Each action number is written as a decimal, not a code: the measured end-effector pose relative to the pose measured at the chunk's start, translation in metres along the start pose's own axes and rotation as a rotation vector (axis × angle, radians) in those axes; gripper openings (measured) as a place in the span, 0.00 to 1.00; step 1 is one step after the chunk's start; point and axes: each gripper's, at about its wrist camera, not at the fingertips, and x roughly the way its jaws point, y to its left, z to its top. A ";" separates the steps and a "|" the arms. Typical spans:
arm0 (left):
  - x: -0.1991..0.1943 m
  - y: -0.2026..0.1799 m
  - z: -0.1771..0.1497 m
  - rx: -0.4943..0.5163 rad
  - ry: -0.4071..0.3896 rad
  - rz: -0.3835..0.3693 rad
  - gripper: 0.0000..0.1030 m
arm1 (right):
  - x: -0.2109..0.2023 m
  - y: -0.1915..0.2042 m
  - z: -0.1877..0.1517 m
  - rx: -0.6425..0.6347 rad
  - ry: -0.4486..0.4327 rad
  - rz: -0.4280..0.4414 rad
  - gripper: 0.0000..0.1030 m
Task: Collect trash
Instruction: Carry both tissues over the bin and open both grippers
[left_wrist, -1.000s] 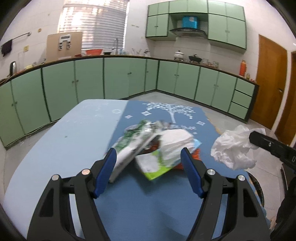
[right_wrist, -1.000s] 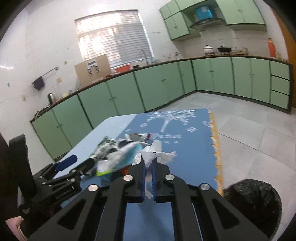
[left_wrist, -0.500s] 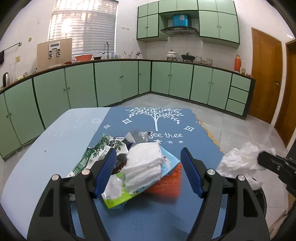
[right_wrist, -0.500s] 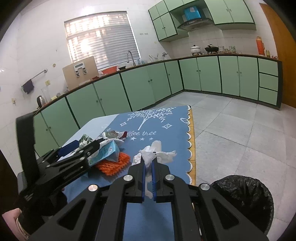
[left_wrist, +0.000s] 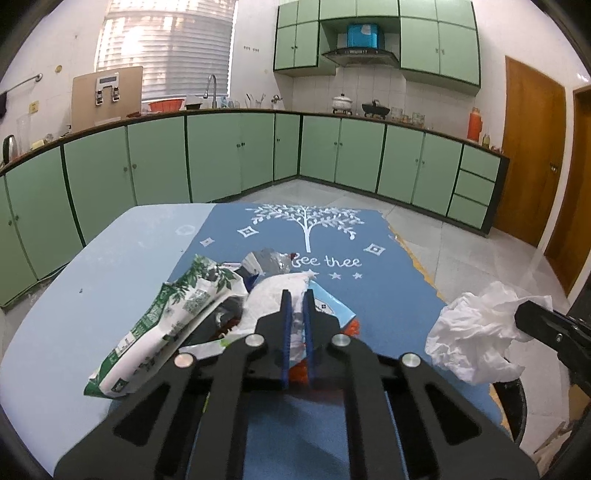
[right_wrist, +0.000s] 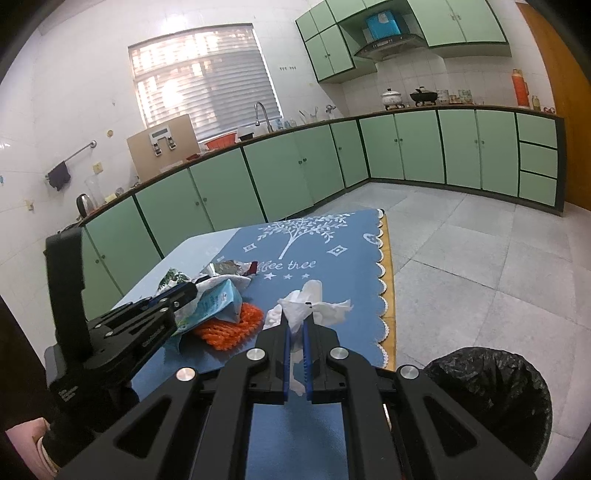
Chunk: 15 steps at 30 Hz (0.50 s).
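now | left gripper (left_wrist: 296, 295) fingers clamp white wad (left_wrist: 273, 295) | right gripper (right_wrist: 296, 325) fingers pinch tissue (right_wrist: 308, 301) | black-lined bin (right_wrist: 491, 398): contents unclear

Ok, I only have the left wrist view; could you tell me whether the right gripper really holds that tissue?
Observer: Yes, the right gripper is shut on the tissue.
Operator: Thanks. Where is the bin?
Observer: The bin, black-lined and open, stands on the floor just right of that gripper.
Operator: What is the orange thing under my left gripper and its white wad?
Observer: An orange net, beside a blue carton.
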 end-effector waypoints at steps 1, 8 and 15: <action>-0.005 0.001 0.000 -0.006 -0.011 -0.003 0.04 | -0.002 0.000 0.001 -0.001 -0.005 -0.001 0.06; -0.052 -0.005 0.004 -0.027 -0.090 -0.073 0.03 | -0.026 -0.004 0.007 -0.009 -0.055 -0.019 0.06; -0.078 -0.054 0.005 0.018 -0.100 -0.236 0.03 | -0.067 -0.038 0.002 0.017 -0.084 -0.117 0.06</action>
